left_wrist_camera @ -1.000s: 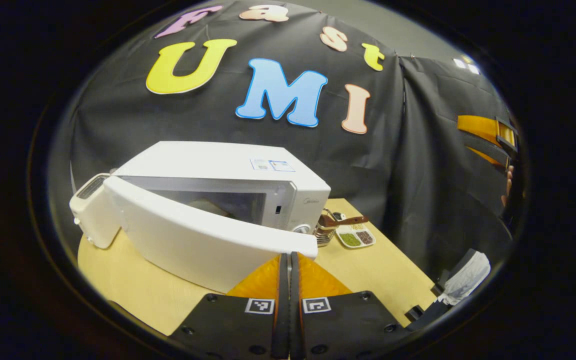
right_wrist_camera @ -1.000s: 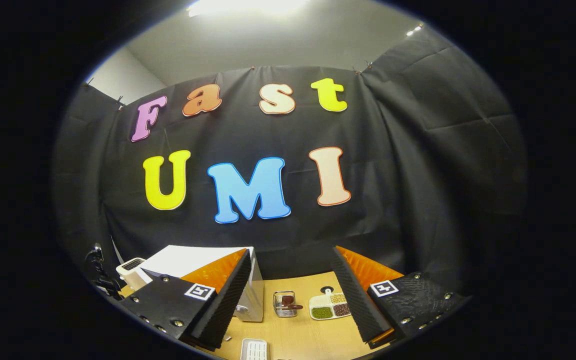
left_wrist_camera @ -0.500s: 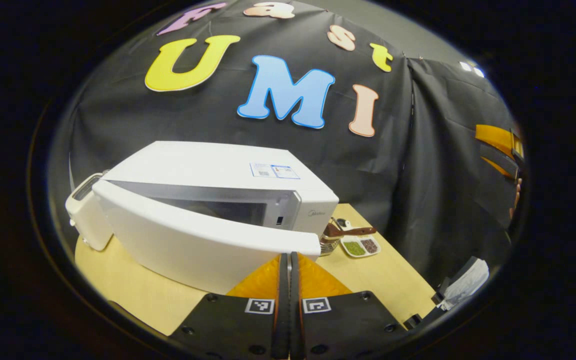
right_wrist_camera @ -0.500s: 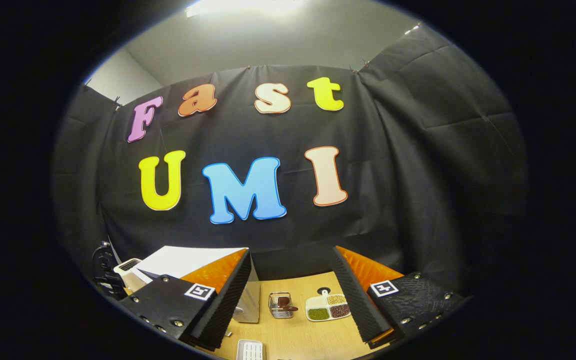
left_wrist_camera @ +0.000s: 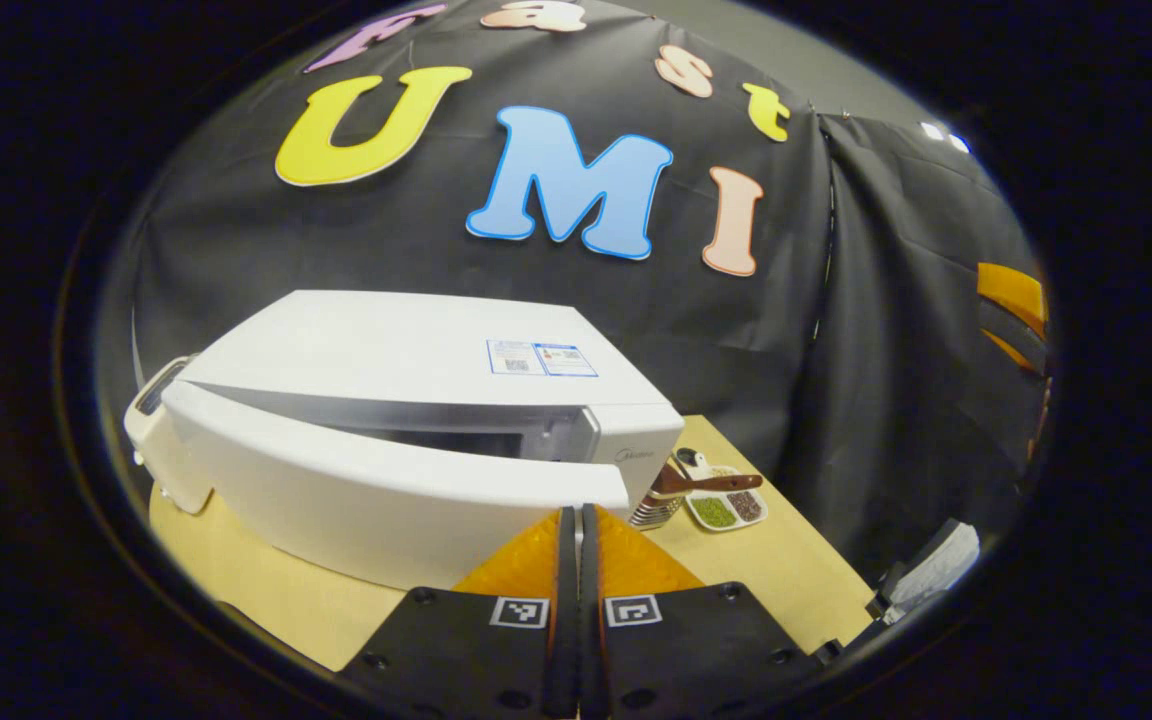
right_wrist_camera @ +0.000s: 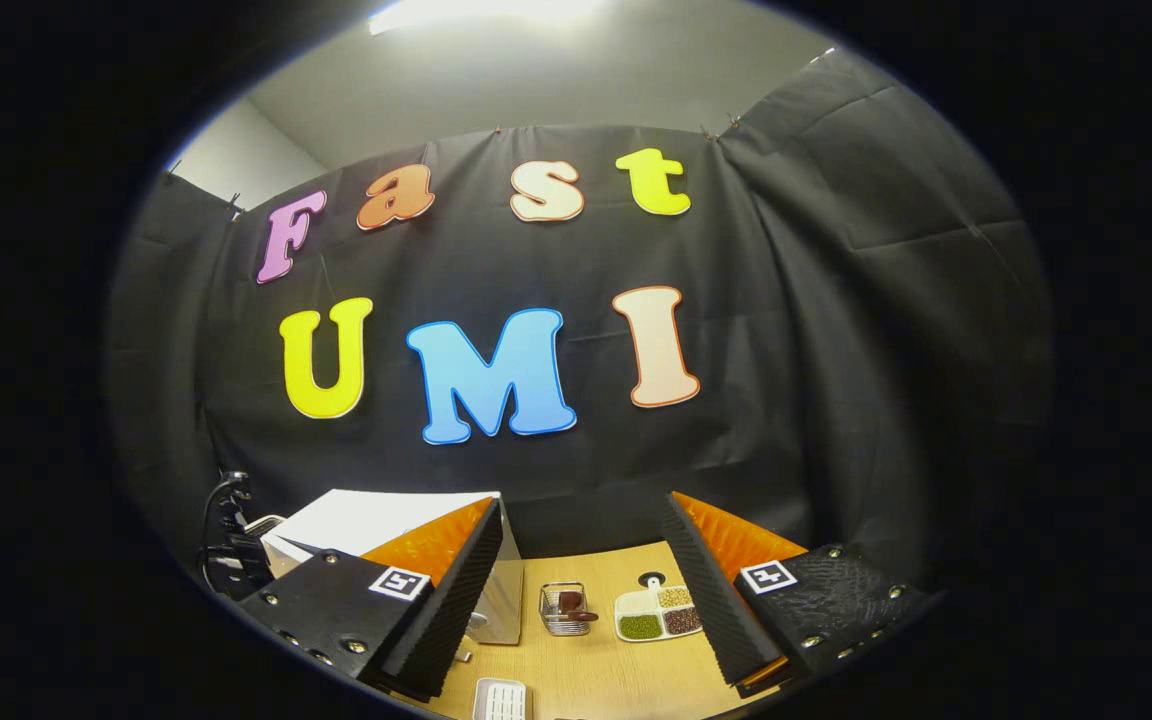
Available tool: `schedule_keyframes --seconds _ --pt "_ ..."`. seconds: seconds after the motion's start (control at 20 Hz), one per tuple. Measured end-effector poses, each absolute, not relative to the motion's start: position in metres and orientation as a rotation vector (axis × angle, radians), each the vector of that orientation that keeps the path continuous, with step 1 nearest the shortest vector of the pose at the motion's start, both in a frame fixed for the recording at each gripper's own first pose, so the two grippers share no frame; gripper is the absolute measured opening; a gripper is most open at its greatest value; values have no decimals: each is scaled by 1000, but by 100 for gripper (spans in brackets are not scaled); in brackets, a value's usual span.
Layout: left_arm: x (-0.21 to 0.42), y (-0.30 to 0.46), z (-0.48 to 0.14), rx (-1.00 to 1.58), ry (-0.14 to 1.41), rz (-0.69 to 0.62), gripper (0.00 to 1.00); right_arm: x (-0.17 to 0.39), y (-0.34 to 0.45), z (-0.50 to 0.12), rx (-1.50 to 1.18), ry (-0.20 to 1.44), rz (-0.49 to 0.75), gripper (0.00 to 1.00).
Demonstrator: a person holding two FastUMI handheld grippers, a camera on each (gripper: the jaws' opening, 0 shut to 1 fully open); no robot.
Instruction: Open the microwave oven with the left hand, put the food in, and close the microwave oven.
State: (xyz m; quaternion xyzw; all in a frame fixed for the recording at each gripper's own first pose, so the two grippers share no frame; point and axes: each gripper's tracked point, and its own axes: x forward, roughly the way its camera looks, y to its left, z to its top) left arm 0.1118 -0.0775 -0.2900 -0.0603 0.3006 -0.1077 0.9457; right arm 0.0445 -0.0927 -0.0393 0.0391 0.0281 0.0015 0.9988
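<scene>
Door: in the left gripper view I see the microwave door (left_wrist_camera: 376,490) swung nearer to the microwave oven (left_wrist_camera: 416,350) than it was a second ago; the gap along its top edge has narrowed to a thin dark slit.
Meaning: I judge this as the closing step, nearly done; the door is not yet latched.
Left tongs: my left gripper (left_wrist_camera: 577,560) has its fingers pressed together with nothing between them, tips right at the door's free end at 12 o'clock; I cannot tell whether they touch it.
Right tongs: my right gripper (right_wrist_camera: 581,590) stands wide apart and empty, held back well off the oven.
Food: through the slit I can no longer make out the cavity, so I cannot confirm the food is inside.
Table: on the wooden table (right_wrist_camera: 596,670), a divided dish of beans (right_wrist_camera: 658,613) at 12 o'clock in the right gripper view, a small wire basket (right_wrist_camera: 564,610) beside it at 11.
Writing: a sticker (left_wrist_camera: 541,358) on the oven top and a faint brand mark on the front; both too small for me to read.
</scene>
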Motion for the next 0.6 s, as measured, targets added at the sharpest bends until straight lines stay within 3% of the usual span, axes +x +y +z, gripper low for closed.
schedule_keyframes --seconds 0.6 --pt "148 -73 -303 -143 619 -184 7 60 -95 -47 64 75 -4 97"
